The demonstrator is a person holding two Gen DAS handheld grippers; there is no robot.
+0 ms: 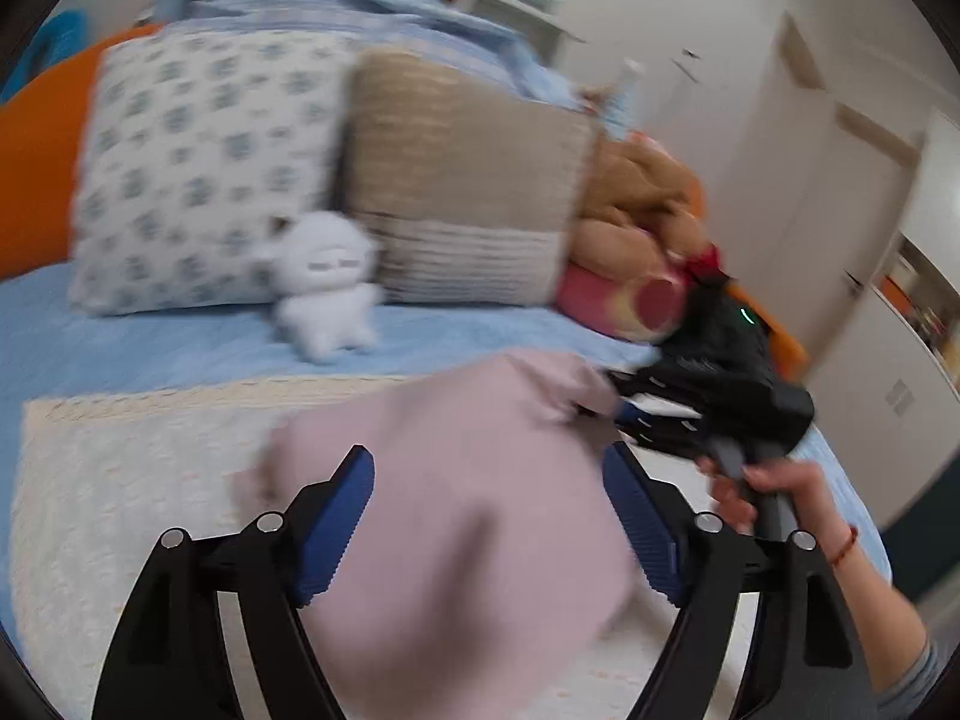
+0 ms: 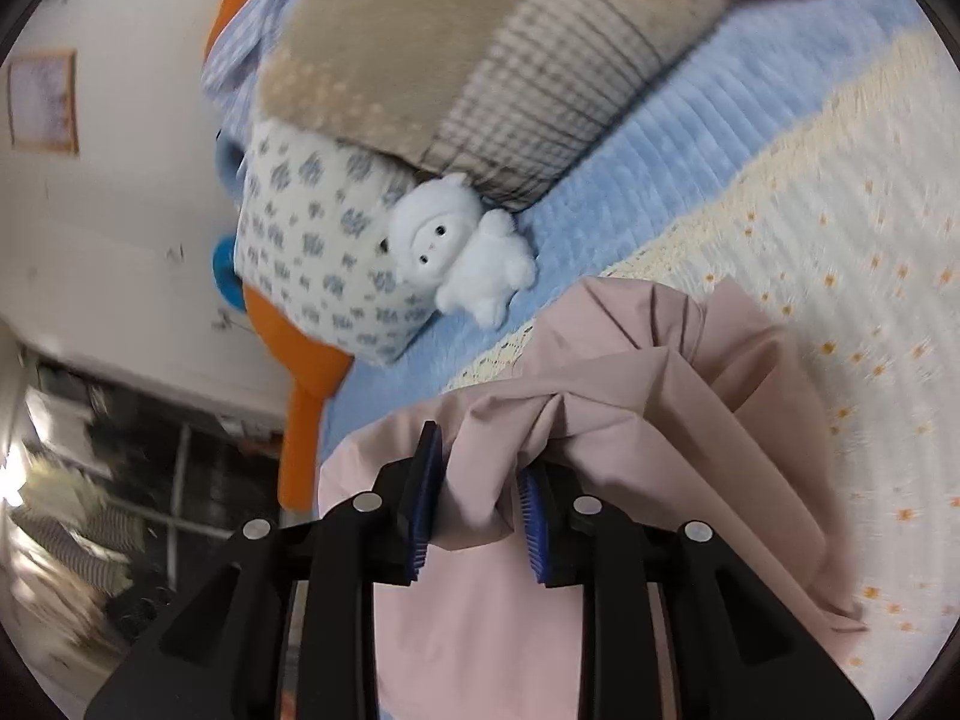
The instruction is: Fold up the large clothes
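A pale pink garment lies bunched on the cream bedspread. My left gripper hangs over it with its blue pads wide apart; the cloth shows between them but neither pad presses on it. In the right wrist view my right gripper is shut on a gathered fold of the pink garment, which drapes down over the fingers. The left wrist view also shows the right gripper, held by a hand, at the garment's right edge.
A blue sheet covers the bed under the cream spread. At the head stand a patterned pillow, a beige cushion, a small white plush and a brown plush. White cupboards stand to the right.
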